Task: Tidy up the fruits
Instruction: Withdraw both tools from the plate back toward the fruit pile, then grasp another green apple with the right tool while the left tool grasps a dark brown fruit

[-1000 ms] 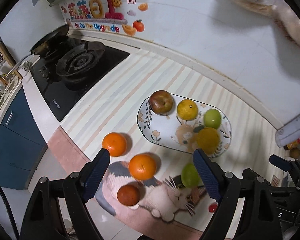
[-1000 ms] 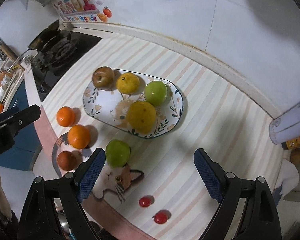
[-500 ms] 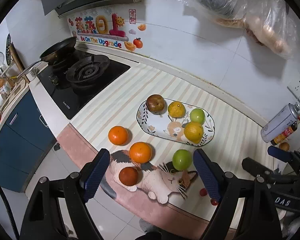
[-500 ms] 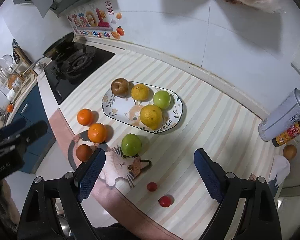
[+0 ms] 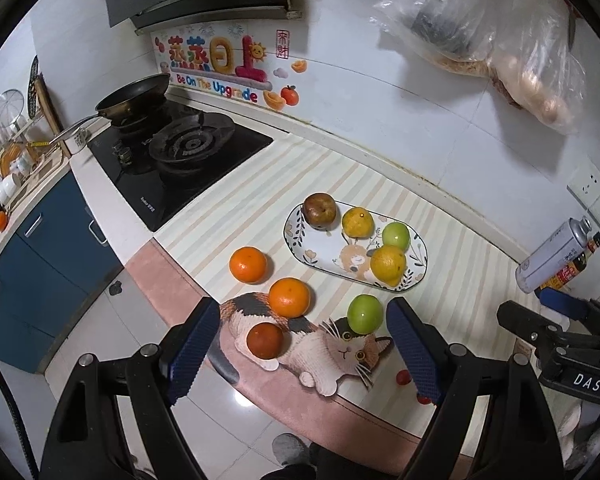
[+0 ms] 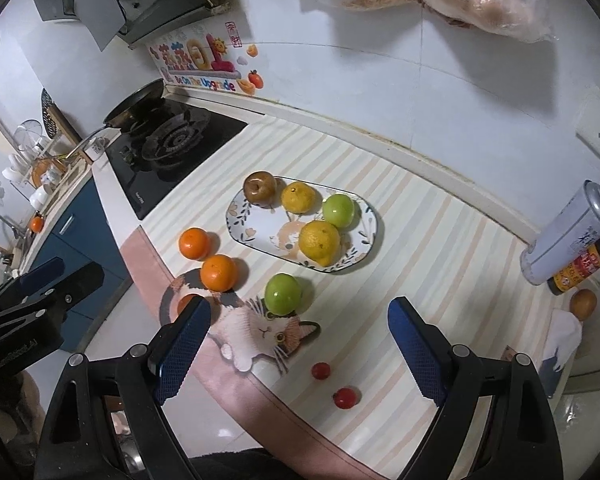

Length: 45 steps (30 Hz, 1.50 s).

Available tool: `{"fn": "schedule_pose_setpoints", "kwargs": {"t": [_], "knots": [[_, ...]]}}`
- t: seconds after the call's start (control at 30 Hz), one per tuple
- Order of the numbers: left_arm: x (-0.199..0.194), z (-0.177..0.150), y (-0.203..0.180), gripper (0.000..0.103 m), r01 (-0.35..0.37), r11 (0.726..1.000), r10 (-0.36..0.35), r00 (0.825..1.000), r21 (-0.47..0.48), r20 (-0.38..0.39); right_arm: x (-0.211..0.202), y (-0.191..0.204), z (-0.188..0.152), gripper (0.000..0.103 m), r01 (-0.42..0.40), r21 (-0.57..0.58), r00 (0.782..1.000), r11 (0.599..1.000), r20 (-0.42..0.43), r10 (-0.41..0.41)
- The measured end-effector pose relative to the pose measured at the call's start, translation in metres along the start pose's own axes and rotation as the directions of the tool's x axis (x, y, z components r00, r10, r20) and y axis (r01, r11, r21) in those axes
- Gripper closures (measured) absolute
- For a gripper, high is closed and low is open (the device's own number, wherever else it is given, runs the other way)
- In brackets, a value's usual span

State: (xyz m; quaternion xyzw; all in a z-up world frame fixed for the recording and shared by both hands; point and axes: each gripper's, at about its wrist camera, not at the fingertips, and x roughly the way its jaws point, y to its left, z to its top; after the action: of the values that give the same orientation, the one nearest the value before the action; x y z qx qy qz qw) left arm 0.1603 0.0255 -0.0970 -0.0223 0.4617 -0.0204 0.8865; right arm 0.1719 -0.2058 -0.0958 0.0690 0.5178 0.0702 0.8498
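Both claws empty, fingers wide apart, held high over the surface. Oval plate [image 6: 236, 226] holds four fruits, its long axis running far-left to near-right. Loose green apple [image 6: 283, 293] sits just near the plate, ahead of the right claw [image 6: 298, 350], left of centre. Left claw [image 5: 306, 354] frames it too, but the oranges [image 5: 289, 297] lie nearer its side.

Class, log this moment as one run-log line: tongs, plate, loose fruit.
left tongs: open, empty | right tongs: open, empty | plate: four fruits | off plate: green apple, two oranges, two cherry tomatoes
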Motion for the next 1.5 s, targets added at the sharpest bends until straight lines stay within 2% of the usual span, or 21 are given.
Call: {"fn": "schedule_pose_setpoints", "kwargs": {"t": [0.13, 0.17, 0.2, 0.37, 0.5, 0.63, 0.77, 0.87, 0.93, 0.97, 1.1, 1.13, 1.23, 1.37, 1.5], "knots": [[0.015, 0.002, 0.011, 0.015, -0.012, 0.999, 0.012, 1.000, -0.032, -0.019, 0.026, -0.002, 0.002, 0.011, -0.029, 0.018, 0.999, 0.999, -0.044, 0.030], [0.022, 0.004, 0.015, 0.004, -0.016, 0.999, 0.015, 0.999, -0.042, -0.034, 0.039, -0.002, 0.002, 0.011, -0.030, 0.023, 0.997, 0.999, -0.069, 0.031], [0.032, 0.004, 0.020, 0.001, -0.030, 0.998, 0.028, 0.998, -0.053, -0.048, 0.050, -0.004, 0.002, 0.011, -0.032, 0.031, 0.996, 0.999, -0.088, 0.035], [0.079, 0.001, 0.043, 0.001, -0.095, 0.991, 0.083, 0.988, -0.095, -0.132, 0.124, -0.014, -0.002, 0.011, -0.067, 0.100, 0.977, 0.993, -0.195, 0.086], [0.126, -0.010, 0.059, 0.001, -0.121, 0.985, 0.087, 0.964, -0.120, -0.251, 0.178, -0.013, -0.005, 0.011, -0.081, 0.132, 0.957, 0.988, -0.267, 0.114], [0.174, -0.032, 0.067, 0.001, -0.116, 0.979, 0.043, 0.923, -0.169, -0.381, 0.224, -0.012, -0.007, 0.011, -0.084, 0.173, 0.934, 0.981, -0.331, 0.138], [0.203, -0.045, 0.059, 0.001, -0.106, 0.981, 0.026, 0.899, -0.160, -0.437, 0.260, -0.009, -0.007, 0.016, -0.079, 0.188, 0.917, 0.979, -0.372, 0.146], [0.219, -0.052, 0.051, 0.001, -0.097, 0.985, 0.020, 0.884, -0.142, -0.466, 0.279, -0.005, -0.009, 0.023, -0.087, 0.196, 0.902, 0.977, -0.401, 0.161], [0.227, -0.054, 0.049, 0.005, -0.095, 0.986, 0.017, 0.877, -0.138, -0.480, 0.287, 0.000, -0.011, 0.041, -0.086, 0.184, 0.897, 0.979, -0.414, 0.157], [0.230, -0.056, 0.048, 0.012, -0.090, 0.987, 0.015, 0.874, -0.133, -0.485, 0.290, 0.002, -0.012, 0.045, -0.086, 0.171, 0.894, 0.982, -0.421, 0.152], [0.239, -0.059, 0.042, 0.031, -0.082, 0.991, 0.017, 0.866, -0.108, -0.500, 0.286, 0.007, -0.021, 0.046, -0.078, 0.122, 0.889, 0.989, -0.441, 0.125], [0.240, -0.060, 0.040, 0.033, -0.082, 0.992, 0.023, 0.866, -0.098, -0.500, 0.284, 0.007, -0.024, 0.046, -0.081, 0.118, 0.886, 0.990, -0.446, 0.125], [0.239, -0.062, 0.037, 0.051, -0.098, 0.993, 0.057, 0.870, -0.058, -0.490, 0.275, 0.002, -0.035, 0.046, -0.079, 0.110, 0.875, 0.991, -0.469, 0.122], [0.234, -0.068, 0.032, 0.052, -0.090, 0.994, 0.050, 0.869, -0.057, -0.492, 0.265, -0.004, -0.051, 0.046, -0.064, 0.093, 0.868, 0.994, -0.487, 0.101], [0.224, -0.083, 0.019, 0.052, -0.058, 0.997, 0.024, 0.866, -0.053, -0.499, 0.265, -0.006, -0.060, 0.045, -0.073, 0.121, 0.867, 0.990, -0.482, 0.123]]}}
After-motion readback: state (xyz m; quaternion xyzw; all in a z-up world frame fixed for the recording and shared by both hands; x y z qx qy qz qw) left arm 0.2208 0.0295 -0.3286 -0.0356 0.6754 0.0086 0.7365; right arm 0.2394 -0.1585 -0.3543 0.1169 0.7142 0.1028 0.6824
